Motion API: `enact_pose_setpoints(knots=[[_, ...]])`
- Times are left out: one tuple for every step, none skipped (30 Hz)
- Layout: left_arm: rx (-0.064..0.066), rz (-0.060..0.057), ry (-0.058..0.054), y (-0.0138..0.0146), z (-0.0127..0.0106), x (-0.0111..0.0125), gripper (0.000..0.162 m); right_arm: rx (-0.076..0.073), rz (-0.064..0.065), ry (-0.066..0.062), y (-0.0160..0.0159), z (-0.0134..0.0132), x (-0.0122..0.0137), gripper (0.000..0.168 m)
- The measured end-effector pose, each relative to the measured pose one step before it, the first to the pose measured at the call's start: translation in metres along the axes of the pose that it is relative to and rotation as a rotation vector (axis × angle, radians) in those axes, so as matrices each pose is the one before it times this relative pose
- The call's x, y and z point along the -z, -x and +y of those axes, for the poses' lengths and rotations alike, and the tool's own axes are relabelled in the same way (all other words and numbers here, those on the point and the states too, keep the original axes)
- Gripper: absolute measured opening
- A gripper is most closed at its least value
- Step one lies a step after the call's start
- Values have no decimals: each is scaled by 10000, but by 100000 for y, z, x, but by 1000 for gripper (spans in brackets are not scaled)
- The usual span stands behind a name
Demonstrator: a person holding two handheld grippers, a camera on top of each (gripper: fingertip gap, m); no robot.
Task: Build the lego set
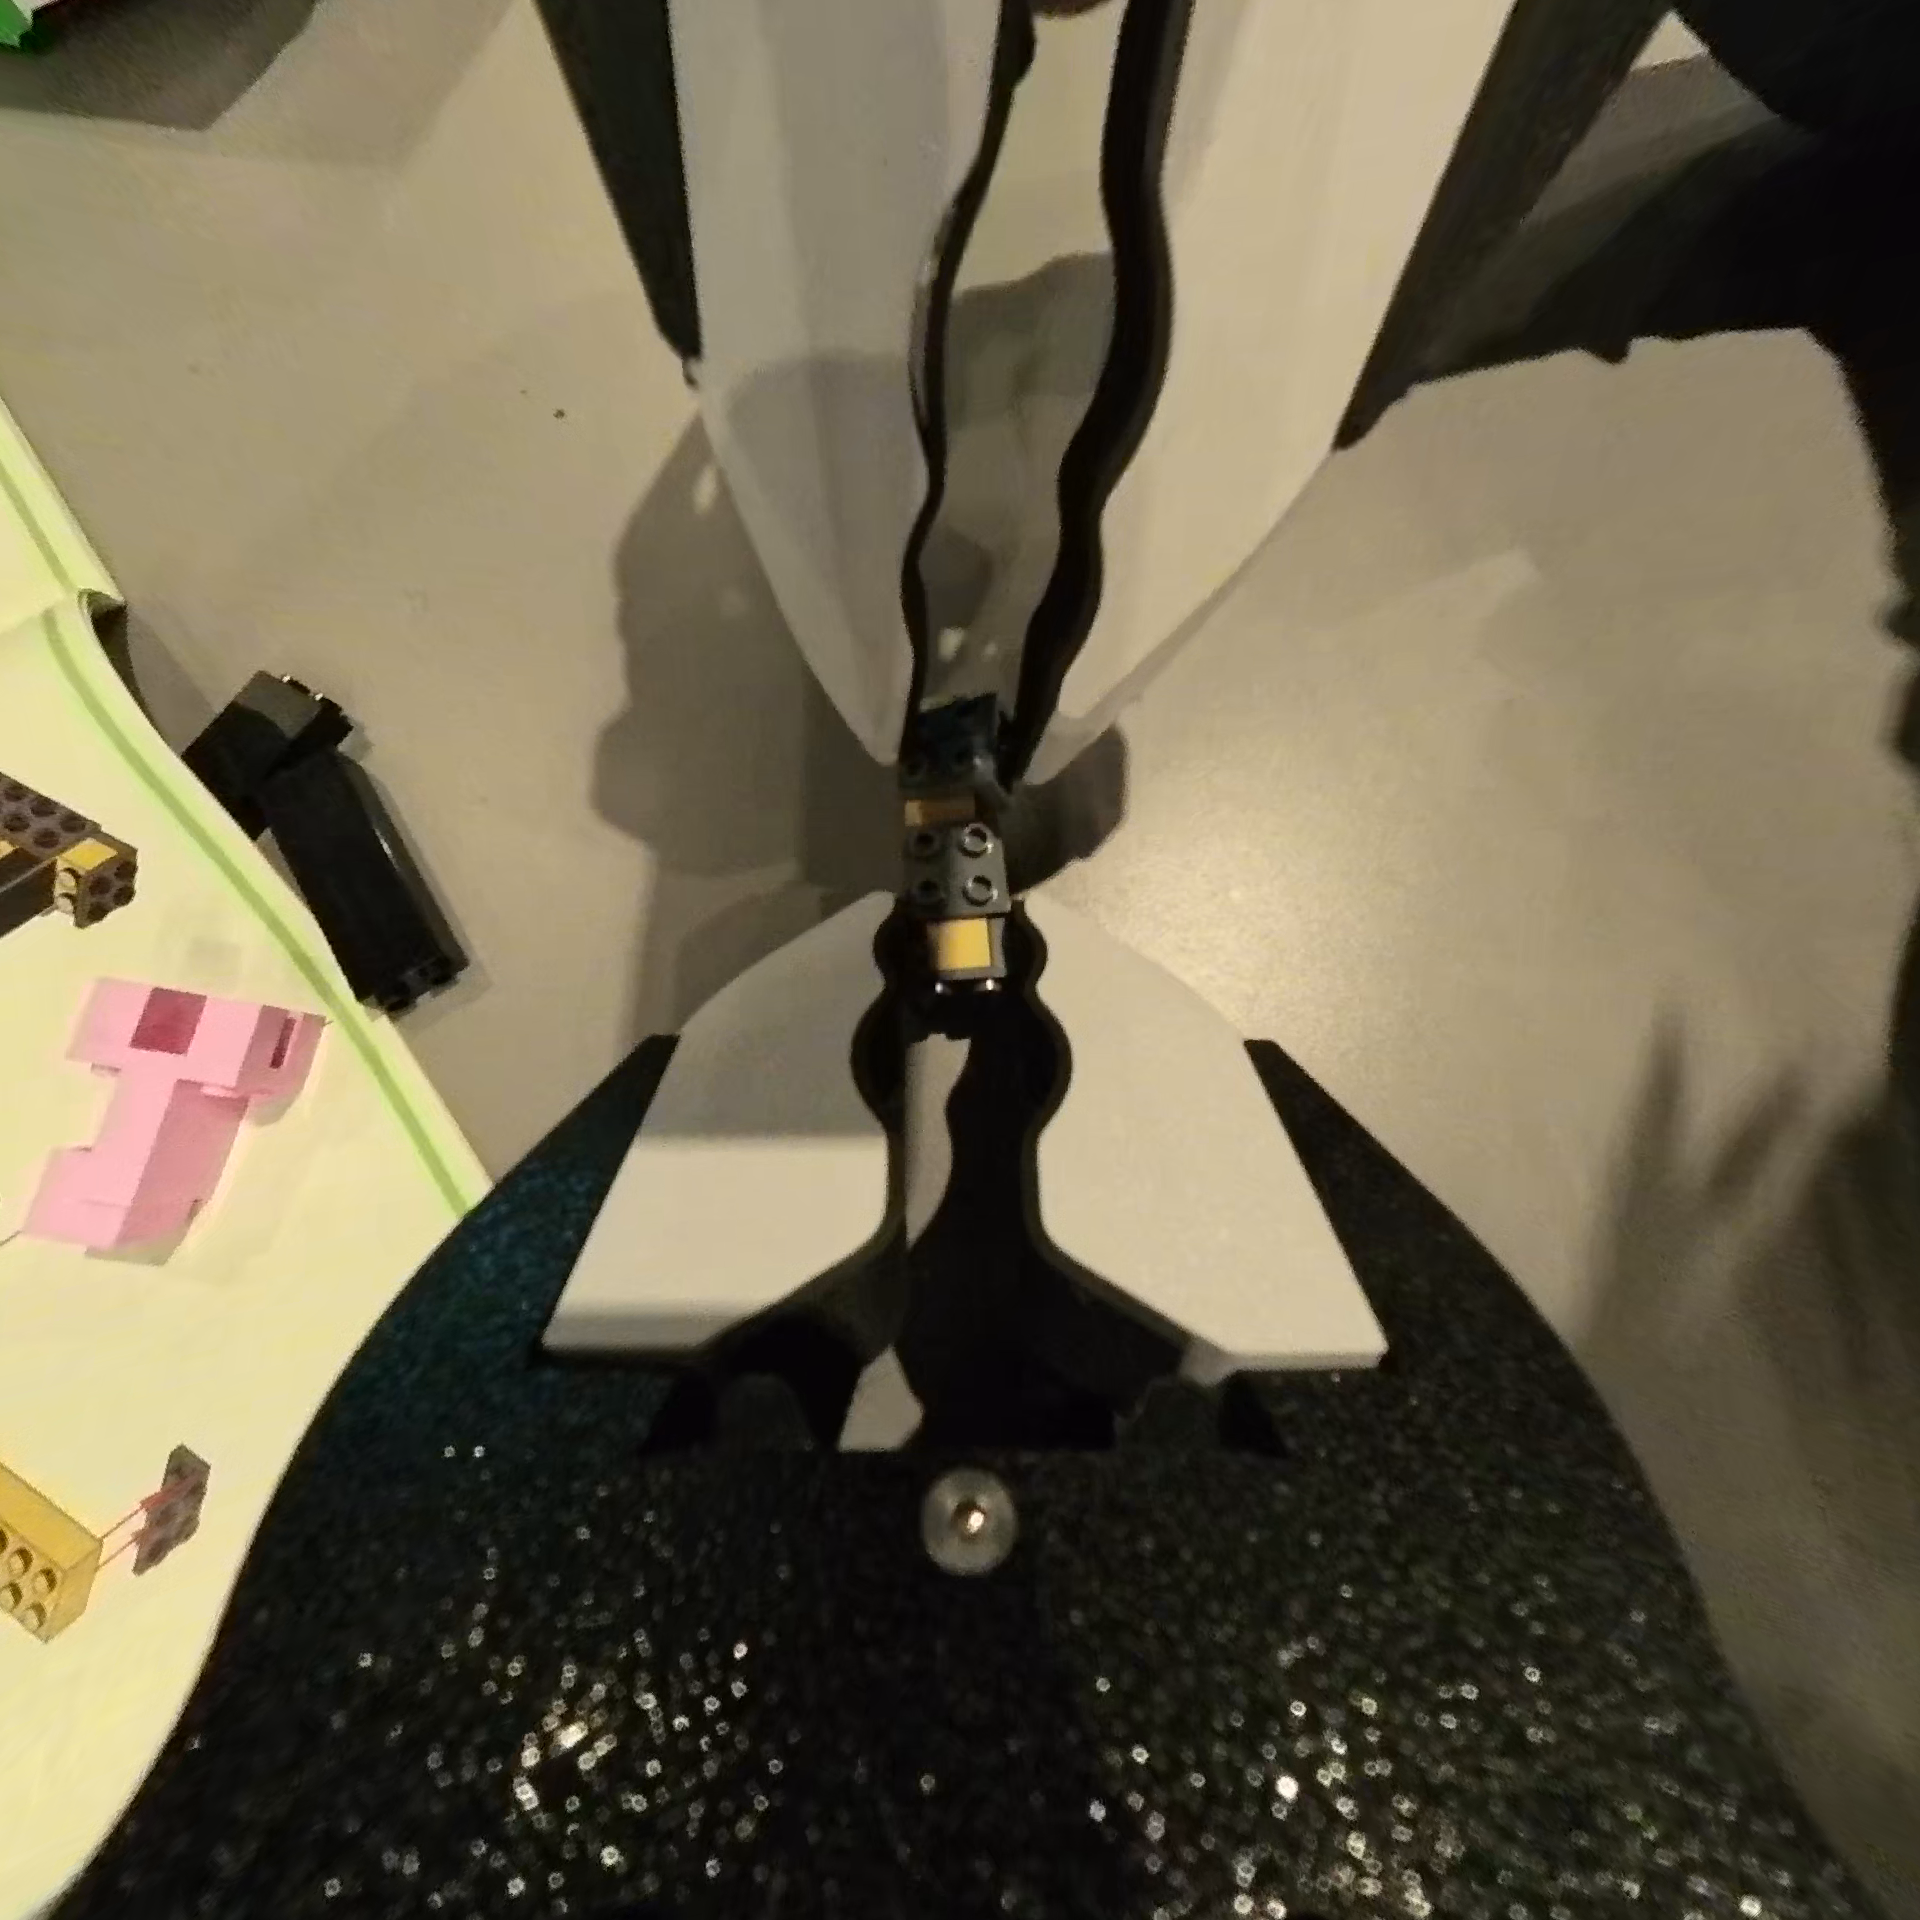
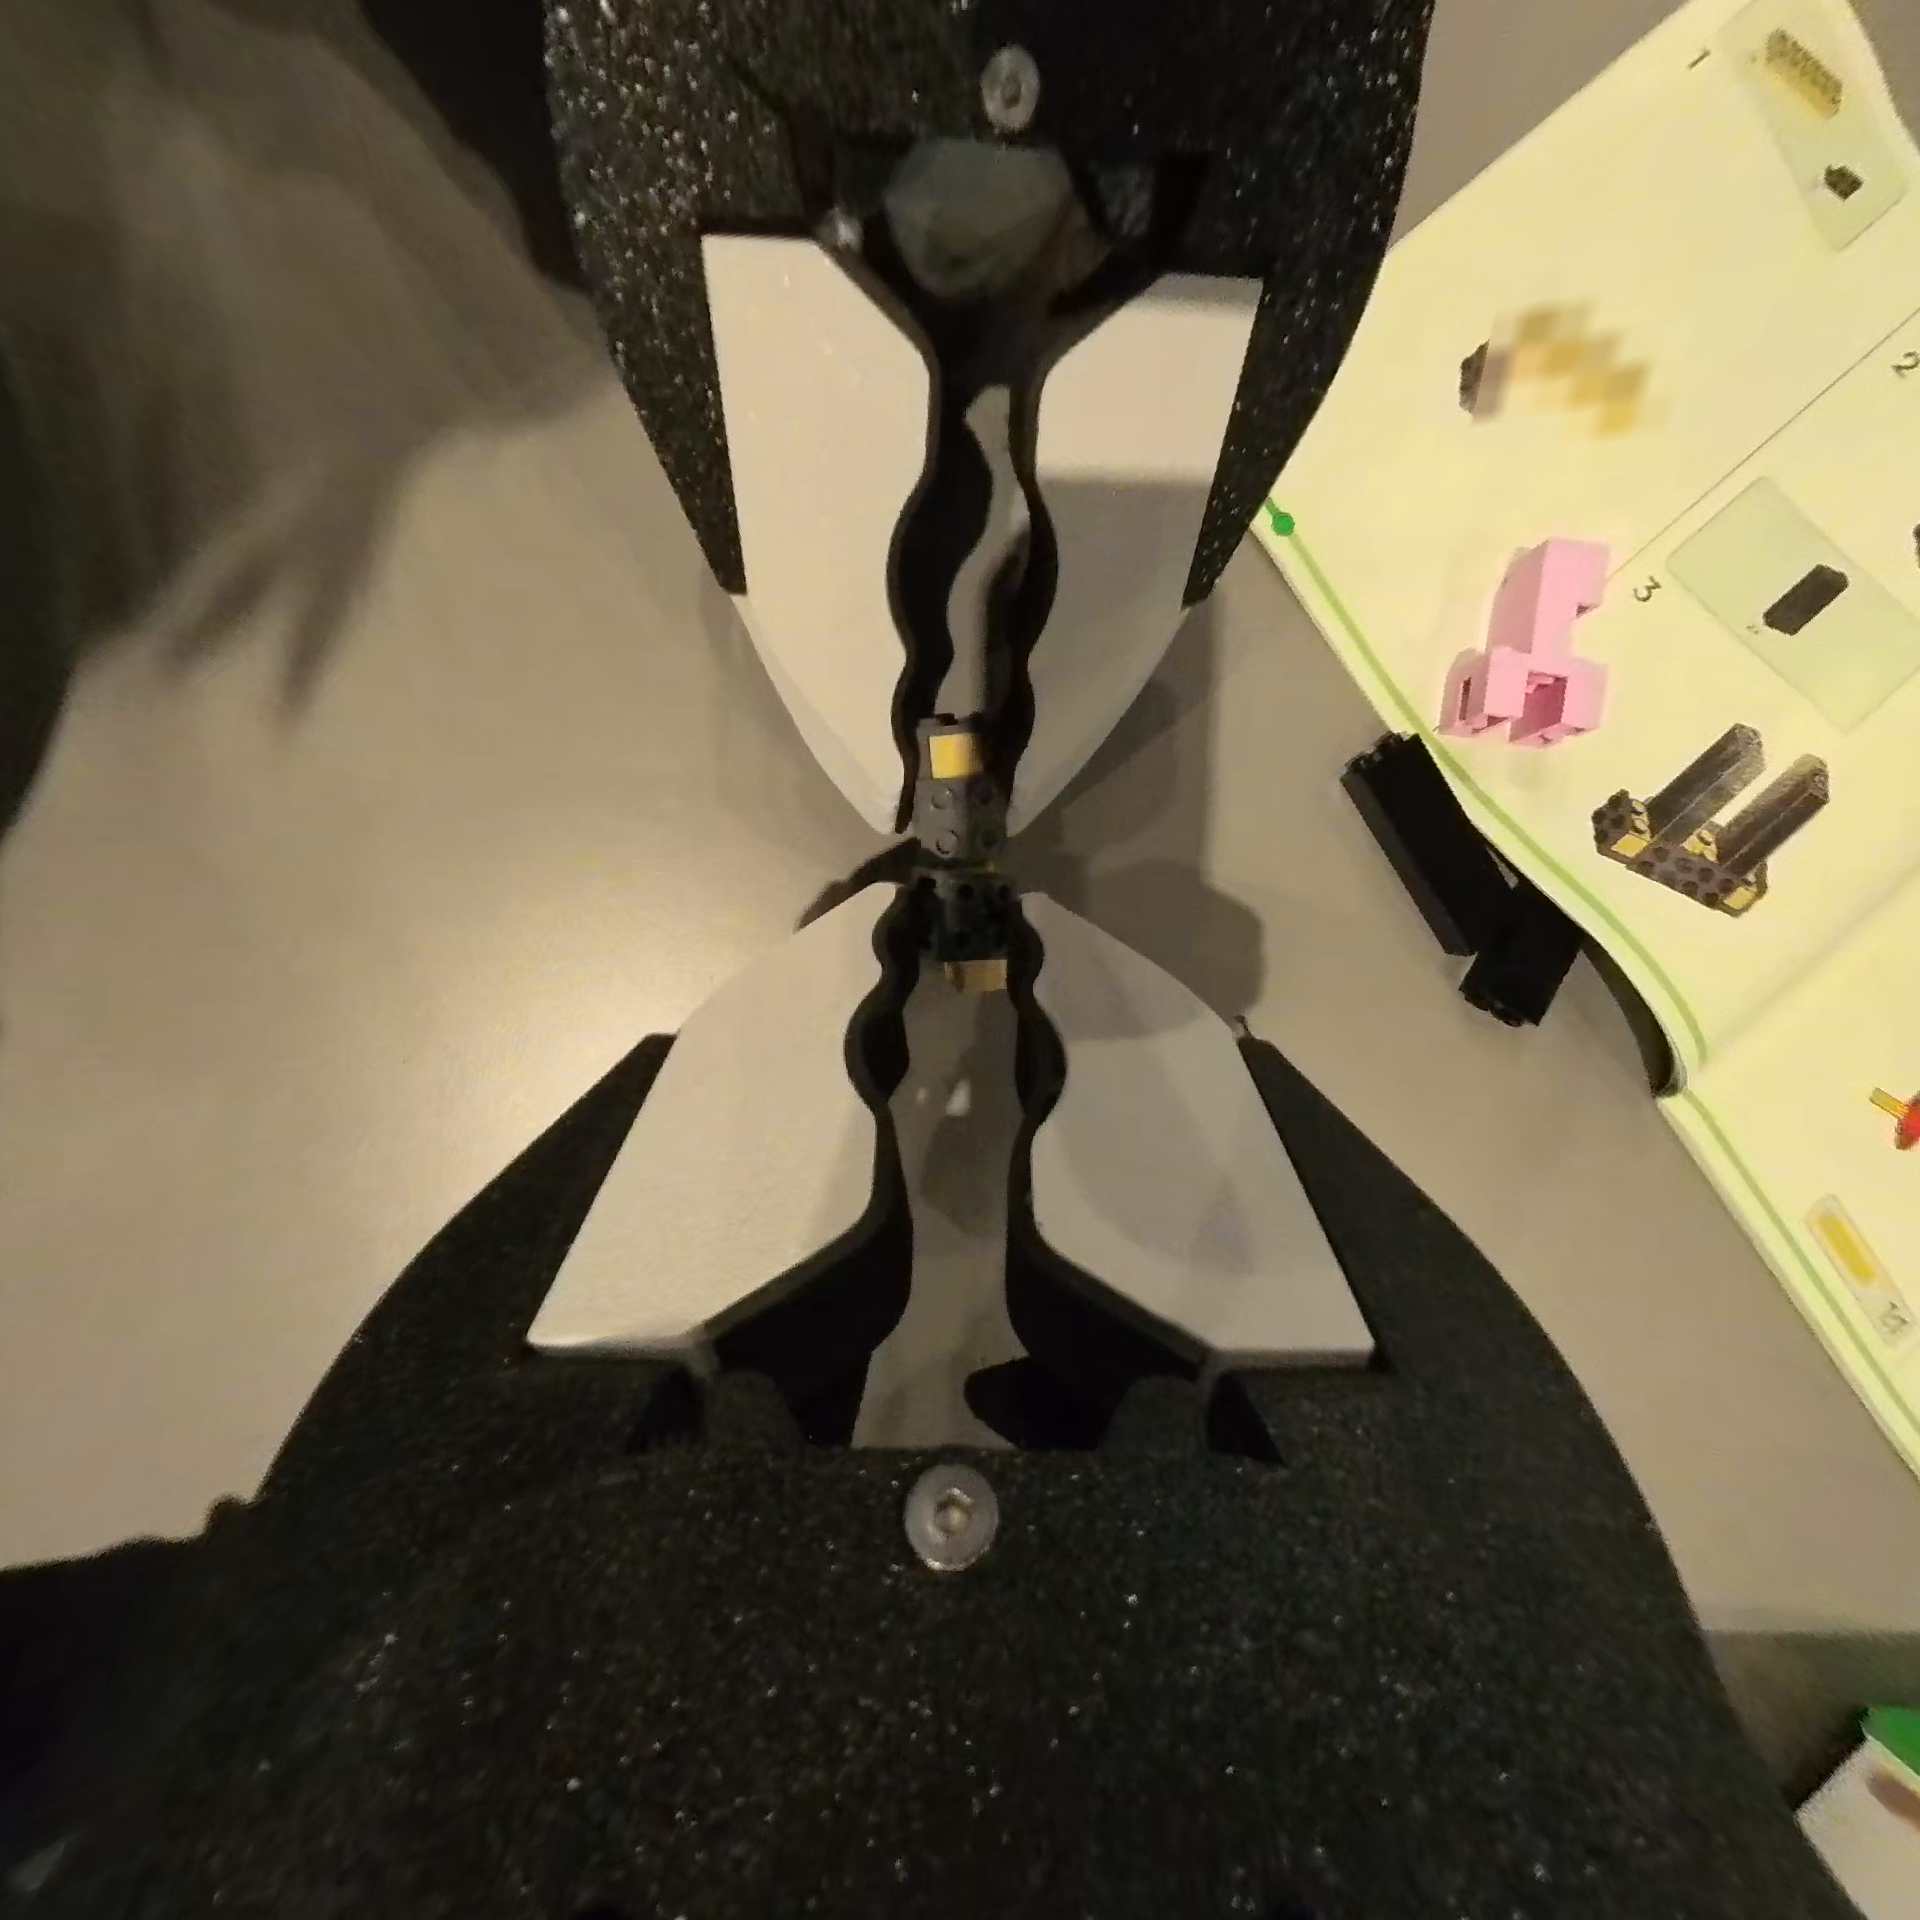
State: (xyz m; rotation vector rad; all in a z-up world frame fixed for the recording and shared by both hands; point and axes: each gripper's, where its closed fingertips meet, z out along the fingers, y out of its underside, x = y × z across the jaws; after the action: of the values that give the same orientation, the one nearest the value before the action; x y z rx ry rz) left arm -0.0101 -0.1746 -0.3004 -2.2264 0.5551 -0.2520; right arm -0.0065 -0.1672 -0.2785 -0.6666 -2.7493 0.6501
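A small Lego assembly of dark grey studded bricks and tan parts (image 1: 951, 868) is held above the grey table between both grippers. My left gripper (image 1: 956, 935) is shut on its near end, by a tan piece (image 1: 961, 943). My right gripper (image 1: 956, 748) comes in from the top of the left wrist view, tip to tip, shut on the far dark end. In the right wrist view my right gripper (image 2: 956, 925) is shut on a black studded part (image 2: 961, 925). The left gripper (image 2: 951, 800) opposite holds the grey and tan part (image 2: 956, 810). I cannot tell whether the two parts are joined.
An open pale green instruction booklet (image 1: 208, 1195) lies on the table and also shows in the right wrist view (image 2: 1662, 623). A long black brick assembly (image 1: 332, 842) lies at its edge (image 2: 1455, 873). A dark blurred shape (image 1: 1849, 623) fills the side.
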Motion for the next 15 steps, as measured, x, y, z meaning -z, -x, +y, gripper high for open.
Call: enact_pose_setpoints(knots=[[4, 4, 0, -8, 0, 0, 18, -8, -8, 24, -27, 21, -74, 16], [4, 6, 0, 2, -3, -3, 18, -4, -2, 18, -33, 25, -72, 16], [5, 7, 0, -5, 3, 3, 18, 2, -11, 40, 10, 50, -53, 16], [4, 5, 0, -1, 3, 4, 18, 21, 19, 44, -18, 17, -44, 15], [3, 4, 0, 6, -3, -3, 18, 44, 62, 45, -42, 4, -32, 16], [1, 2, 0, -4, -7, 7, 18, 49, 38, 51, 12, -26, -20, 15], [0, 1, 0, -1, 0, 0, 18, 58, 52, 86, 14, -11, -4, 16], [5, 4, 0, 0, 3, 4, 18, 77, 74, 104, -4, -5, -4, 16], [8, 6, 0, 0, -3, -3, 18, 82, 80, 99, 11, -23, -5, 16], [6, 5, 0, -2, 3, 3, 18, 91, 90, 121, 6, 2, 5, 16], [4, 3, 0, 2, 3, 4, 18, 92, 95, 131, -2, 38, 16, 16], [2, 2, 0, -4, 0, 0, 18, 71, 81, 125, 12, 53, 11, 16], [2, 3, 0, 8, -3, -3, 18, 40, 61, 135, 2, 93, 21, 16], [4, 4, 0, 1, 3, 4, 18, 24, 50, 178, 1, 168, 12, 16], [4, 3, 0, -6, 0, 0, 18, 15, 30, 189, 11, 213, -15, 16]])
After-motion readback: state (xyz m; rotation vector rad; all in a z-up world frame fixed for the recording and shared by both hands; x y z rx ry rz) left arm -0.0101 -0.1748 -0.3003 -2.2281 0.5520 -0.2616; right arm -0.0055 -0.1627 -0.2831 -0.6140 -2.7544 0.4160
